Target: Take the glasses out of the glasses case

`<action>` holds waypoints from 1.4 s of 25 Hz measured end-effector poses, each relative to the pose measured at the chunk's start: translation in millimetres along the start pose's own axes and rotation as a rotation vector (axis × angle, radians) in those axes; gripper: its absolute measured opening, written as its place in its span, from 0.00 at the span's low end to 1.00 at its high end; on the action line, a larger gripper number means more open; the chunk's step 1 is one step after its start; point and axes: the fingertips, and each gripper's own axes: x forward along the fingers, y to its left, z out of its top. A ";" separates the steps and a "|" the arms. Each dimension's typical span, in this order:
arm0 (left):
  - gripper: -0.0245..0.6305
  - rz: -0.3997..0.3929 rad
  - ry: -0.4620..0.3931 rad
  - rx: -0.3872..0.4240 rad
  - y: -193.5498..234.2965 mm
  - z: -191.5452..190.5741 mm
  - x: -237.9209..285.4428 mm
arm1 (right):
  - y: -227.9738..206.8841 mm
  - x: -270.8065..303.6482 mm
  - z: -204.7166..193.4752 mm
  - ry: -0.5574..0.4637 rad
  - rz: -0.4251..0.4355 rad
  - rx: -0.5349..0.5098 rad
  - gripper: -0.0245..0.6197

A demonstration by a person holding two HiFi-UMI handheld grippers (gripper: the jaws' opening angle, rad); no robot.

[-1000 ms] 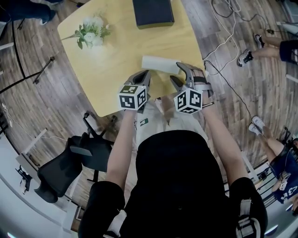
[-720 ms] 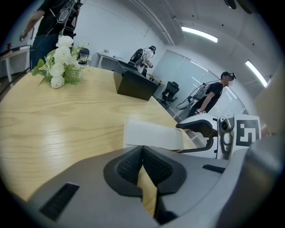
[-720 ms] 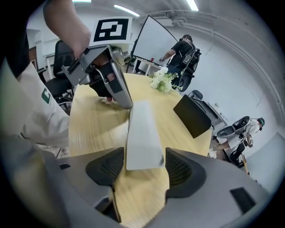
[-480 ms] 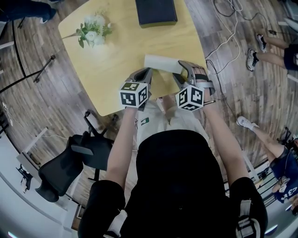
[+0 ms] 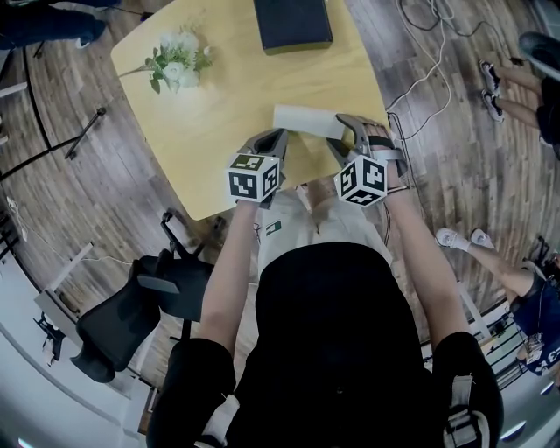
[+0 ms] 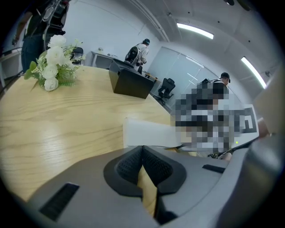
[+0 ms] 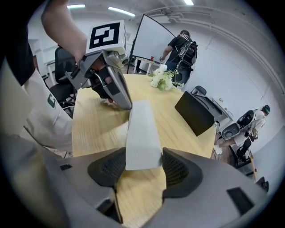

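The white closed glasses case (image 5: 302,121) lies on the wooden table (image 5: 227,105) near its front edge. My right gripper (image 5: 343,124) holds the case's right end; in the right gripper view both pads (image 7: 177,167) press on the case (image 7: 142,133). My left gripper (image 5: 278,136) is shut with nothing in it, and its tip rests beside the case's left end. In the left gripper view the pads (image 6: 153,167) meet in front of the case (image 6: 147,133). No glasses are visible.
White flowers (image 5: 179,57) lie at the table's far left and a dark box (image 5: 293,22) sits at its far edge. A black office chair (image 5: 140,297) stands left of me. Cables (image 5: 429,70) and other people's feet (image 5: 490,74) are on the floor to the right.
Both grippers stay where they were at the case. The right gripper's jaws have narrowed a little onto the case's end. People's feet on the floor at the right have shifted.
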 end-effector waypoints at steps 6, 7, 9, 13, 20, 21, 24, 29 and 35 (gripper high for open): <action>0.07 -0.003 0.008 0.012 -0.2 0.4 -1.3 | -0.9 -1.2 0.5 0.002 0.018 0.010 0.46; 0.07 -0.004 0.008 0.012 0.0 0.4 -1.3 | -1.3 -1.1 0.7 0.000 0.021 0.015 0.46; 0.07 -0.005 0.008 0.013 0.5 0.2 -1.0 | -2.2 -0.9 1.6 -0.008 0.035 0.040 0.46; 0.07 -0.005 0.008 0.011 0.5 -0.4 -0.6 | -2.2 -1.6 2.2 -0.010 0.059 0.062 0.46; 0.07 0.003 0.026 0.001 -1.6 0.7 -1.2 | -8.2 -12.1 5.4 -0.032 0.055 0.108 0.44; 0.07 0.006 0.030 0.003 -1.9 0.5 -1.9 | -9.2 -14.8 6.5 -0.038 0.047 0.113 0.44; 0.07 0.012 0.030 0.003 -2.8 2.4 -4.3 | -11.9 -20.5 9.1 -0.049 0.028 0.114 0.41; 0.07 0.013 0.021 0.011 -4.4 11.6 -8.6 | -21.7 -27.9 17.5 -0.082 -0.016 0.131 0.27; 0.07 0.011 0.011 0.019 -14.2 20.1 -15.8 | -37.8 -31.9 16.2 -0.096 -0.068 0.142 0.13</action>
